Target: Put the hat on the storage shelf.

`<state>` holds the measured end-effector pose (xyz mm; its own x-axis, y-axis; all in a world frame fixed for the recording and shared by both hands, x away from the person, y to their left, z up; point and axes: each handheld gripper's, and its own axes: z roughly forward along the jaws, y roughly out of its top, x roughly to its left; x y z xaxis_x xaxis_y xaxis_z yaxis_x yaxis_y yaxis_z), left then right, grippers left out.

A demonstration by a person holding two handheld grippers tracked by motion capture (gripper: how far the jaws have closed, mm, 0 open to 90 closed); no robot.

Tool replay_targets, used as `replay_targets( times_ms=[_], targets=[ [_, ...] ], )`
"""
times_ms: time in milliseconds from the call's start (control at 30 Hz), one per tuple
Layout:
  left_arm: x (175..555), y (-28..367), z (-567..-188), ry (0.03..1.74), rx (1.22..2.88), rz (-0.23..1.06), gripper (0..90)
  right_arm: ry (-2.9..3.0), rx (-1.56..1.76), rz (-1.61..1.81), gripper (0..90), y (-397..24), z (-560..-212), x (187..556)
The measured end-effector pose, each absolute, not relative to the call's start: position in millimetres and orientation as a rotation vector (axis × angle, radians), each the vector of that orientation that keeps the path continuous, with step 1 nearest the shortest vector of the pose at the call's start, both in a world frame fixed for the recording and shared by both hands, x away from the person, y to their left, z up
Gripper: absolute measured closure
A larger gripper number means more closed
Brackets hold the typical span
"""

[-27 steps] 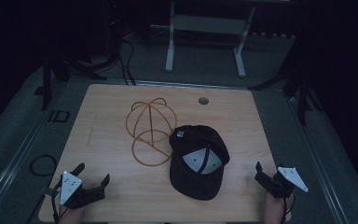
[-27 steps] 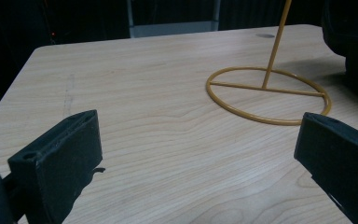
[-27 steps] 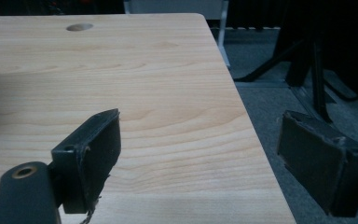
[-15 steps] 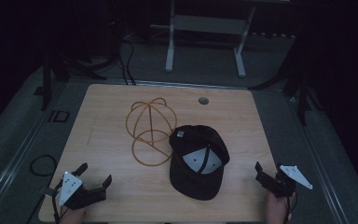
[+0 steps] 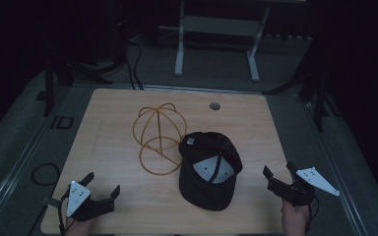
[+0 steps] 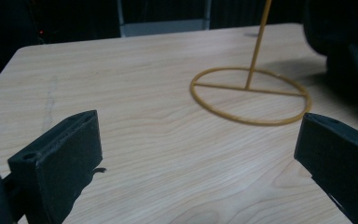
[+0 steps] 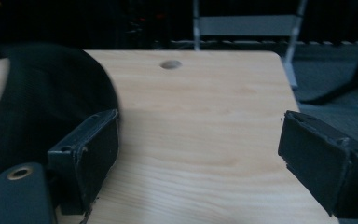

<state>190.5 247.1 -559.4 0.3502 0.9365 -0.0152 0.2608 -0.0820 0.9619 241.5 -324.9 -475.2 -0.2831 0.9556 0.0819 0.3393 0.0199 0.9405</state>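
A: Left to right. Left gripper [image 5: 101, 192] sits at the near left corner of the light wood-grain table [image 5: 113, 128], jaws spread wide, nothing between them.

B: Next?

A: Thin yellow wire dome frame on a ring base [image 5: 158, 135], mid-table, upright. Looks light and springy, so it'll probably skate if nudged. Ring base and one upright show ahead of the left jaws [image 6: 250, 95].

B: And the cap?

A: Black fabric baseball cap [image 5: 209, 169], just right of the frame, lying inside-up, pale lining panel showing. Its crown edge seems to touch the ring; can't tell for sure. I'd judge it light, soft and floppy, not fragile. The crown will collapse under a pinch; the brim is the stiff part.

B: So grab where?

A: Brim edge, or the rim band with one jaw inside. Right gripper [image 5: 281, 176] is at the near right edge, jaws spread and empty, cap [image 7: 37, 112] just beside its left jaw.
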Motion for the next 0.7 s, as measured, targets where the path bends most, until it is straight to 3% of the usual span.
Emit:
replay_targets(
  times_ms=[300, 700],
  targets=[
    [187, 240, -553, 1.122, 1.626, 0.828, 1.1, 1.786, 1.196, 1.268, 10.5, -296, -435, 244],
    [188, 238, -553, 1.084, 1.669, 0.742, 1.1, 1.962, 1.074, 1.256, 14.2, -256, -431, 266]
  ],
)
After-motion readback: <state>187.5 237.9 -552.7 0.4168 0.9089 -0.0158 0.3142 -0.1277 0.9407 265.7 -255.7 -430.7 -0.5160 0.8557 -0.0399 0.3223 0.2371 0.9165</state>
